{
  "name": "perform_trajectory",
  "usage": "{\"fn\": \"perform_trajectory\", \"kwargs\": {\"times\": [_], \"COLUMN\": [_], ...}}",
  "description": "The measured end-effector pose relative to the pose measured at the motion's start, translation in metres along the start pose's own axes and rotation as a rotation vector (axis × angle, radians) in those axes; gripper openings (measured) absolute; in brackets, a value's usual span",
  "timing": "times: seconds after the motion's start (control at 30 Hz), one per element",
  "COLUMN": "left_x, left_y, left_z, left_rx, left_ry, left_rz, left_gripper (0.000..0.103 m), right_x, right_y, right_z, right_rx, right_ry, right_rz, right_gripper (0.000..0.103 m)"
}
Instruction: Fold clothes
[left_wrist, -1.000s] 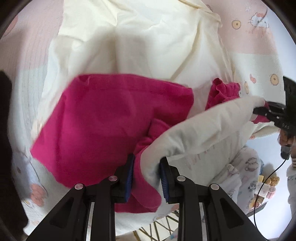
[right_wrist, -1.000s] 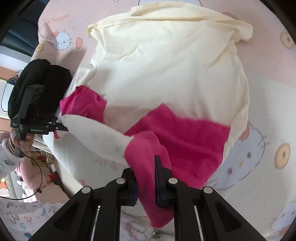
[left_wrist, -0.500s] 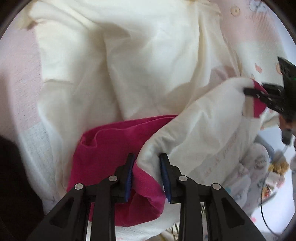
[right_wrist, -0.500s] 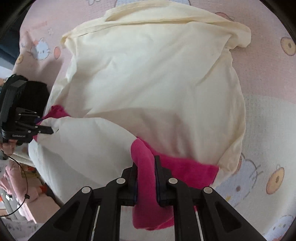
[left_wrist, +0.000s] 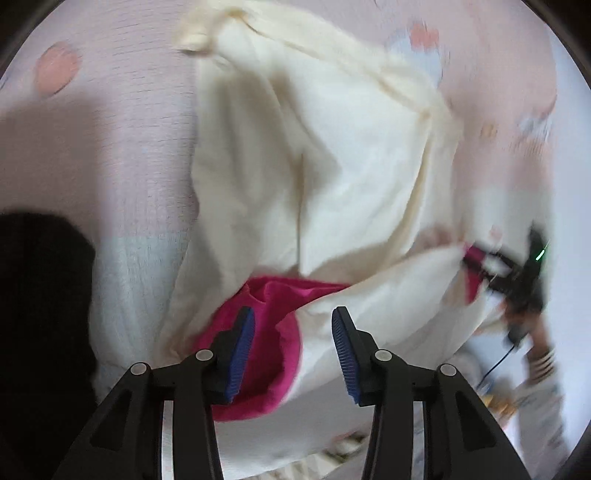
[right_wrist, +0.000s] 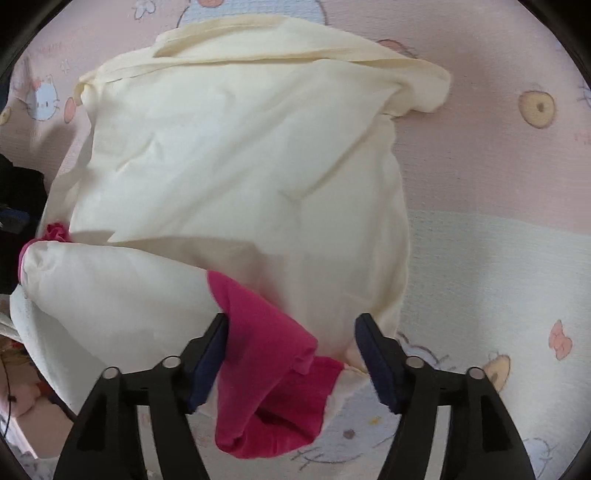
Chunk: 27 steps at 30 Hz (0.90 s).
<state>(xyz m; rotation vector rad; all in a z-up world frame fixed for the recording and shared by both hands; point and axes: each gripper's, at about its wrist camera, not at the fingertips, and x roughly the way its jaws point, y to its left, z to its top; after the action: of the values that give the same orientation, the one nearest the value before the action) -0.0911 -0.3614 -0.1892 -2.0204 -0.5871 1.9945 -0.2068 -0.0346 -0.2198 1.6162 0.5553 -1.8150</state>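
Both grippers stood wide open: left gripper (left_wrist: 291, 325) and right gripper (right_wrist: 291, 334) each straddled, ungripped, the magenta lining of the cream garment (right_wrist: 240, 177) on my cartoon-cat sheet (right_wrist: 491, 266). No writing was legible.

Under you spreads a pink bed sheet (right_wrist: 480, 155) printed with cartoon cats, doughnuts and bows, giving way to a paler, bluish-white band (right_wrist: 498, 266) on your right. Soft, even daylight falls across it. A dark, black mass (left_wrist: 40, 295) sits at your left edge, too blurred to identify.
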Motion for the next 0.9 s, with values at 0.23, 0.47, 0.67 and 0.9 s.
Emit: {"fn": "perform_trajectory", "kwargs": {"times": [0.23,0.47,0.67,0.9], "left_x": [0.01,0.02,0.037,0.039], "left_y": [-0.011,0.016,0.028,0.018], "left_z": [-0.036,-0.068,-0.073,-0.046], "left_rx": [-0.063,-0.174,-0.308,-0.305], "left_ry": [-0.097,-0.177,-0.223,-0.221], "left_rz": [-0.063,-0.089,-0.111,-0.03], "left_gripper": [0.04,0.04,0.036,0.029], "right_x": [-0.016,-0.04,-0.016,-0.002], "right_y": [-0.031,-0.035,-0.01,-0.015], "right_z": [-0.03,-0.071,-0.074,-0.083], "right_rx": [0.206,0.346,0.396,0.466], "right_ry": [-0.038,-0.209,-0.251,-0.219], "right_rz": [0.147,0.268,0.269,0.24], "right_gripper": [0.071,0.071,0.041,0.018]}}
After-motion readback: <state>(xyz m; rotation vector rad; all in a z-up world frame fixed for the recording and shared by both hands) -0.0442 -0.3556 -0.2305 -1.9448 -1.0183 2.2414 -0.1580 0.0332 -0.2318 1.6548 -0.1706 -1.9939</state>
